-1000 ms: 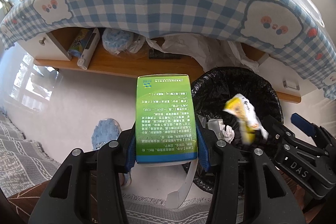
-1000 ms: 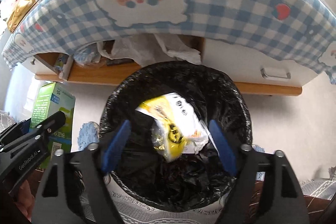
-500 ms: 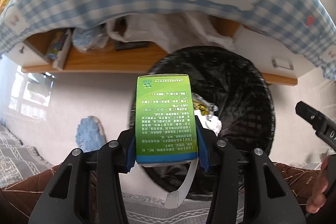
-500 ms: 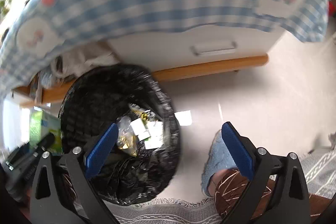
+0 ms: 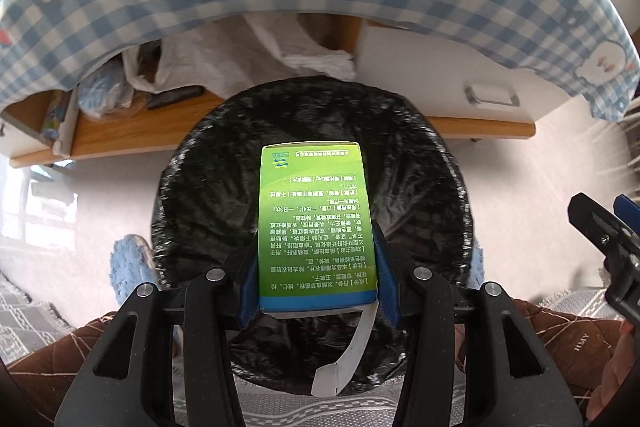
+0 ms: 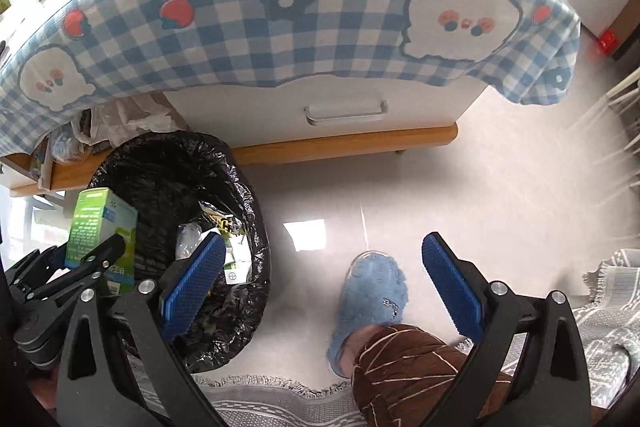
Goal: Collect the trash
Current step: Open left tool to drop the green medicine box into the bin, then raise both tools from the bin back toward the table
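Note:
My left gripper (image 5: 316,275) is shut on a green carton (image 5: 314,219) with a blue base, its blue pads against both sides. The carton hangs over the mouth of the black-lined bin (image 5: 432,167); a white flap dangles from its lower end. In the right wrist view the same carton (image 6: 96,227) and the left gripper (image 6: 80,267) show at the left, above the bin (image 6: 160,163), which holds a yellow wrapper (image 6: 220,223) and white scraps. My right gripper (image 6: 324,287) stands wide open over bare floor, right of the bin, with nothing between its fingers.
A low table under a blue checked cloth (image 6: 280,27) stands behind the bin, with a white drawer (image 6: 344,111) and a cluttered wooden shelf (image 5: 132,127). A person's blue slipper (image 6: 372,295) and brown trouser leg (image 6: 404,367) lie under the right gripper. A grey rug (image 5: 24,315) edges the floor.
The left gripper carried the green carton rightward from beside the bin to over its mouth. The right gripper let the yellow wrapper fall into the bin, opened wider and swung off to the right.

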### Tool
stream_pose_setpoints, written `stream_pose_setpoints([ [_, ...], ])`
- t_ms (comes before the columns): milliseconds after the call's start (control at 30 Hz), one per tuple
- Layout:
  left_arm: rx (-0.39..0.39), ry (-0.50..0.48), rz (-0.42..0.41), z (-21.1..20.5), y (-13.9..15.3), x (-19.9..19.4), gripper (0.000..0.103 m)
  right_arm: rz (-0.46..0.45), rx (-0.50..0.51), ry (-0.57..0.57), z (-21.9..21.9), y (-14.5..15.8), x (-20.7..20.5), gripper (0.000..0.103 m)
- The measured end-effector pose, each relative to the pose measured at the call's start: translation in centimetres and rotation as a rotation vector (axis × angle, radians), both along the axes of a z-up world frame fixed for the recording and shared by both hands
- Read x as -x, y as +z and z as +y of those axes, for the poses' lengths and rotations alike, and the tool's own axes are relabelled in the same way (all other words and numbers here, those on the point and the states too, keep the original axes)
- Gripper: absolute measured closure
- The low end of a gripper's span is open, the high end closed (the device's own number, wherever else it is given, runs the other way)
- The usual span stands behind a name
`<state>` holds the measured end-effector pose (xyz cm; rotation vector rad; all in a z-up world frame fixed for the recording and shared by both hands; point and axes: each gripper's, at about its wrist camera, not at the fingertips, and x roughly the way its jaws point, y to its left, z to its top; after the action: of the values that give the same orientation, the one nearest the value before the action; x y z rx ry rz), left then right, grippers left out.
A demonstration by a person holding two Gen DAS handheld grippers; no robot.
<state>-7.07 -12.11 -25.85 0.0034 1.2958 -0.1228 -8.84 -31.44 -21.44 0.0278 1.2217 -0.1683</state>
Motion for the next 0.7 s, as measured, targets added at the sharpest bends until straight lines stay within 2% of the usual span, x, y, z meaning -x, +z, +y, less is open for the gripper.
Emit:
stream_pose_setpoints([
  [267,-0.015,-0.040,-0.019,-1.0,0.5,0.0,0.054,-0.004,0.015,-0.014,-0.3,0.3,0.4,0.009],
  [400,-0.037,-0.046,-0.044,-0.9,1.1,0.1,0.040,-0.002,0.017,-0.012,-0.2,0.3,0.3,0.009],
  [467,-0.052,-0.040,-0.050,-0.5,1.3,0.1,0.028,-0.007,0.015,-0.012,-0.1,0.3,0.2,0.009],
  [700,-0.066,0.015,-0.102,3.0,3.5,0.2,0.010,-0.054,-0.018,0.037,2.0,1.5,-0.8,0.009],
])
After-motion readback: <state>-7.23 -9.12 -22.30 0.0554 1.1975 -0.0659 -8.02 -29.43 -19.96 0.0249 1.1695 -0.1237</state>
